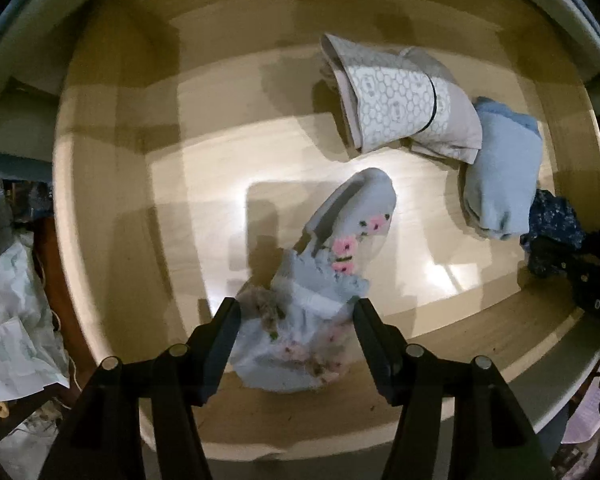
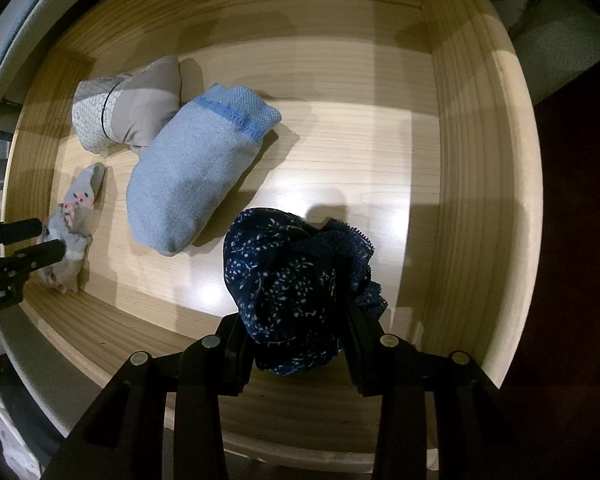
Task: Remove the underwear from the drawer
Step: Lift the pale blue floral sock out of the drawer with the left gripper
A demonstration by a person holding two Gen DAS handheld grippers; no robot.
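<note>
An open wooden drawer [image 1: 112, 208] [image 2: 472, 160] holds several folded garments. My left gripper [image 1: 296, 312] has its fingers on both sides of a pale blue floral underwear [image 1: 320, 280], pressing its near end; it also shows in the right wrist view [image 2: 76, 220] with the left gripper [image 2: 50, 236]. My right gripper [image 2: 296, 324] is closed on a navy speckled lace underwear [image 2: 288, 276], seen at the right edge of the left wrist view [image 1: 552, 220]. A light blue folded underwear [image 2: 192, 168] [image 1: 500, 176] and a grey patterned one [image 2: 124, 104] [image 1: 400, 100] lie on the drawer floor.
Crumpled white fabric [image 1: 8, 320] lies outside the drawer to the left. The drawer front edge [image 2: 300, 444] is just below my right gripper. Bare drawer floor [image 2: 360, 140] lies to the right of the blue garment.
</note>
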